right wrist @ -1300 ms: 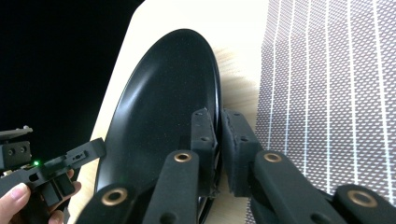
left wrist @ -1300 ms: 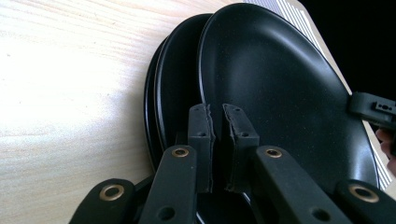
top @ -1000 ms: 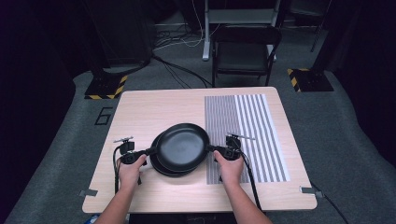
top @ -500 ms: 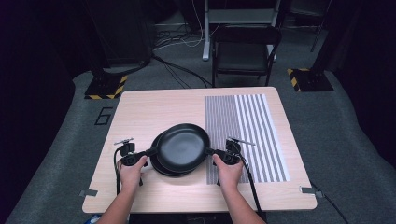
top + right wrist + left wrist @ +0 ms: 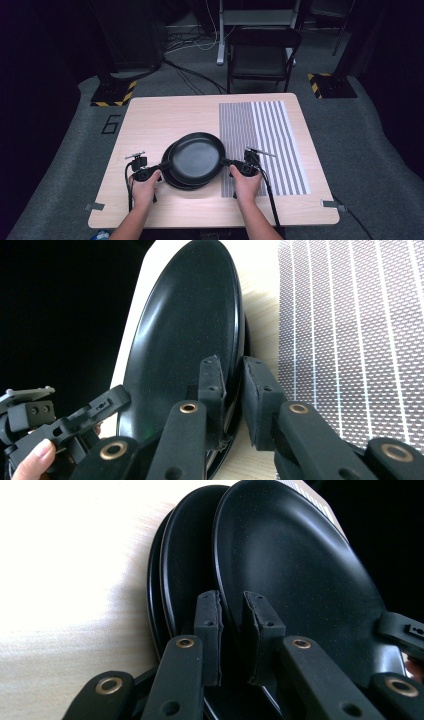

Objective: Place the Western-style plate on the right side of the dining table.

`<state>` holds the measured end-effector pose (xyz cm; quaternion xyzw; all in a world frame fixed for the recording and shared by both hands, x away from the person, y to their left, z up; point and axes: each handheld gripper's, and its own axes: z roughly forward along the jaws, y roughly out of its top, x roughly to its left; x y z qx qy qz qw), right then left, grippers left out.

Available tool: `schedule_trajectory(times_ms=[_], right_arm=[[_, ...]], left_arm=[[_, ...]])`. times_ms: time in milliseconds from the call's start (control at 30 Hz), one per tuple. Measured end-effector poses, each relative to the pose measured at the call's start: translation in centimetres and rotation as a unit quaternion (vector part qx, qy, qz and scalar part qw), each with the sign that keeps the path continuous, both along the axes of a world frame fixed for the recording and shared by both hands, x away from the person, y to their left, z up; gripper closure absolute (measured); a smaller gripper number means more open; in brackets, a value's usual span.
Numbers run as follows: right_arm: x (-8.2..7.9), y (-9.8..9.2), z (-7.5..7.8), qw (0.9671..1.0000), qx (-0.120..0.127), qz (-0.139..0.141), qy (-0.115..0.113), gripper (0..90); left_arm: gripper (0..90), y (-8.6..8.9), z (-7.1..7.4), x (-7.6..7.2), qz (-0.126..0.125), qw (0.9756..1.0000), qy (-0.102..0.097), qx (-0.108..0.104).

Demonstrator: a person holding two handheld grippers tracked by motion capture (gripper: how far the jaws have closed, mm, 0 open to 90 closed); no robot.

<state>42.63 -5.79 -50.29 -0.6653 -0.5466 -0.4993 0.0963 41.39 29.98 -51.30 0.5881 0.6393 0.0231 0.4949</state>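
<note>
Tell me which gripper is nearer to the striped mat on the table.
The right gripper. It grips the top plate at the rim that overlaps the striped mat. The left gripper grips the opposite rim, with the plate stack between it and the mat.

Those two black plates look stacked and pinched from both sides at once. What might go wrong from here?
The top plate is pinched only at its thin rim by the left hand-held gripper and the right hand-held gripper, so it might slip out or tilt if one side rises faster. The lower plate sits right beneath and off-centre toward the left, so it may drag or shift on the table.
</note>
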Motion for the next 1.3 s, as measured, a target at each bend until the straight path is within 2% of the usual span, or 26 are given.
schedule_trajectory(times_ms=[100, 233, 333, 433, 467, 633, 767, 800, 833, 933, 967, 1033, 1067, 1133, 1200, 1300], right_arm=[[0.0, 0.0, 0.0, 1.0, -0.002, -0.001, -0.003, 79.5], [-0.1, 0.0, 0.0, 1.0, -0.007, -0.002, -0.006, 79.6], [-0.2, 0.3, 0.2, 0.9995, -0.027, -0.004, -0.014, 79.7], [-0.1, 0.4, 0.1, 0.9994, -0.03, -0.006, -0.016, 79.8], [-0.2, 0.5, 0.2, 0.9994, -0.032, -0.009, -0.013, 79.9], [-0.4, 0.8, 0.1, 0.999, -0.038, -0.017, -0.019, 79.9], [-0.4, 1.4, 0.0, 0.9988, -0.043, -0.018, -0.016, 79.8], [-0.4, 1.8, -0.2, 0.9984, -0.05, -0.017, -0.017, 79.6], [-0.4, 1.8, -0.2, 0.9984, -0.05, -0.017, -0.017, 79.6], [-0.6, 2.0, -0.4, 0.9989, -0.04, -0.022, -0.013, 79.2], [-0.7, 2.0, -0.5, 0.9985, -0.046, -0.022, -0.019, 79.0], [-0.8, 2.1, -0.5, 0.9984, -0.047, -0.026, -0.018, 78.9], [-0.9, 2.2, -0.5, 0.9982, -0.048, -0.027, -0.022, 78.9], [-0.9, 2.2, -0.5, 0.9981, -0.05, -0.028, -0.024, 78.8], [-0.9, 2.3, -0.5, 0.9978, -0.053, -0.027, -0.027, 78.7], [-1.0, 2.3, -0.6, 0.9975, -0.057, -0.027, -0.032, 78.5]], left_arm=[[76.9, -0.4, 0.0, -0.1, 0.007, 1.0, 0.004, 0.002], [76.4, -0.8, -0.3, -0.3, 0.015, 0.9998, 0.009, -0.012], [76.5, -0.9, -0.5, -0.7, 0.024, 0.9994, 0.006, -0.023], [75.8, -1.3, -0.5, -1.0, 0.036, 0.9992, 0.004, -0.017], [75.9, -1.5, -0.6, -1.1, 0.045, 0.9988, 0.002, -0.021], [76.2, -1.6, -0.7, -1.3, 0.055, 0.9981, -0.002, -0.027], [78.1, -1.5, -1.1, -1.4, 0.074, 0.9958, -0.005, -0.055], [78.5, -1.4, -1.1, -1.4, 0.077, 0.9952, -0.005, -0.06], [78.5, -1.4, -1.2, -1.4, 0.076, 0.9953, -0.006, -0.059], [79.0, -1.5, -1.2, -1.5, 0.088, 0.9937, -0.008, -0.07], [78.9, -1.4, -1.2, -1.5, 0.084, 0.9944, -0.009, -0.063], [78.7, -1.6, -1.2, -1.5, 0.092, 0.9939, -0.013, -0.06], [78.3, -1.8, -1.1, -1.6, 0.096, 0.994, -0.014, -0.049], [78.0, -1.9, -1.0, -1.5, 0.097, 0.994, -0.014, -0.048], [77.5, -1.9, -1.0, -1.4, 0.089, 0.9953, -0.014, -0.036], [77.8, -1.7, -1.0, -1.2, 0.088, 0.9953, -0.013, -0.04]])
